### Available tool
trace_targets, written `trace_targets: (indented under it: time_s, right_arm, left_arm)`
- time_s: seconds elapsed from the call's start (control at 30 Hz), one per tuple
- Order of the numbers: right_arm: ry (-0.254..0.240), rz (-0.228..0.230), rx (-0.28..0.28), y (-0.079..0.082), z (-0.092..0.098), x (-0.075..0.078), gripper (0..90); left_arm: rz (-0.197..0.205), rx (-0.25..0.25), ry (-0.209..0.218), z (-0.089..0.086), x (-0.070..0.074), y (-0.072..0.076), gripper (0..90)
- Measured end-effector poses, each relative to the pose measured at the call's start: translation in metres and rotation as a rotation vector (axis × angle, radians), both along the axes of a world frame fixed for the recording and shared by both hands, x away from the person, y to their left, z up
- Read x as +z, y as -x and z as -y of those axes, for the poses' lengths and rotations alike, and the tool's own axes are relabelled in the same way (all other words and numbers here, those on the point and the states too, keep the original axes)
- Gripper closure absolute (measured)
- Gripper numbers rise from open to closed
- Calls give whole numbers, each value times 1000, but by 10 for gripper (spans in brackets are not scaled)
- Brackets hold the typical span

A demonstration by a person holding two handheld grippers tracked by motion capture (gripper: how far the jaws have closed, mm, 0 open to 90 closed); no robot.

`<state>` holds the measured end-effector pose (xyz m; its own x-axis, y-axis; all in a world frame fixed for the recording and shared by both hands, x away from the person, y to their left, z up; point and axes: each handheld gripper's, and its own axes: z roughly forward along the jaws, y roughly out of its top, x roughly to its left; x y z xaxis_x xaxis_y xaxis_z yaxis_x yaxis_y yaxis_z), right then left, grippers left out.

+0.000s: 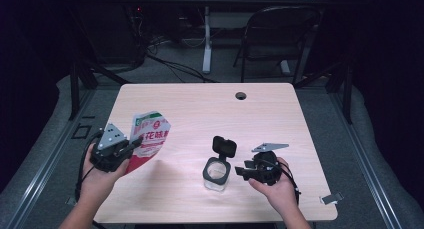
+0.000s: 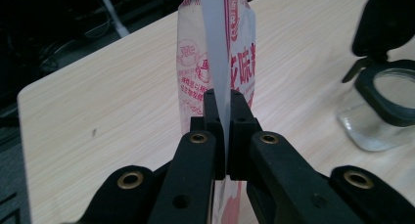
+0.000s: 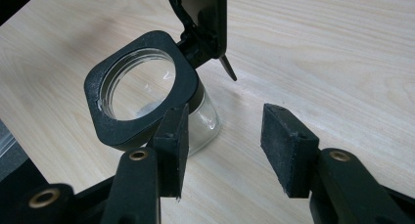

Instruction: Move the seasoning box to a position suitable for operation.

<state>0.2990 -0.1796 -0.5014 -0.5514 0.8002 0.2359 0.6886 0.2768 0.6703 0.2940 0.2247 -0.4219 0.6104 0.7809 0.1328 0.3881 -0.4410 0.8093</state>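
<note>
A white pouch (image 1: 150, 138) with red print hangs above the table's left side, pinched at its flat edge by my left gripper (image 1: 136, 143). In the left gripper view both pads of that gripper (image 2: 222, 106) press on the pouch's thin seam (image 2: 215, 62). A small clear glass jar (image 1: 216, 173) with a black square collar stands near the front middle, its black hinged lid (image 1: 224, 146) flipped up and back. My right gripper (image 1: 240, 171) sits just right of the jar, open. In the right gripper view the jar (image 3: 142, 87) looks empty, and nothing lies between the jaws of the right gripper (image 3: 225, 131).
The light wooden table (image 1: 210, 104) has a cable hole (image 1: 241, 95) near its far edge. A small grey clip (image 1: 331, 199) lies at the front right corner. Beyond the table stand a folding chair (image 1: 280, 34) and a desk leg on dark floor.
</note>
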Motion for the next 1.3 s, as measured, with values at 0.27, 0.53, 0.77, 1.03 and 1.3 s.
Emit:
trace_targets:
  time_s: [0.27,0.53,0.77,1.03,1.3]
  right_arm:
    - [6,-22,26,0,-1,1,535]
    - [14,-32,38,2,-4,8,554]
    - [-4,-13,77,4,-12,19,552]
    - [-17,9,151,4,-36,32,536]
    - [-35,12,236,3,-68,38,521]
  left_arm:
    - [-30,-109,-15,33,-7,1,900]
    - [-40,-174,-2,53,-13,3,900]
    - [-78,-222,29,55,-26,8,900]
    - [-105,-245,82,47,-36,17,900]
    - [-148,-251,131,37,-54,23,900]
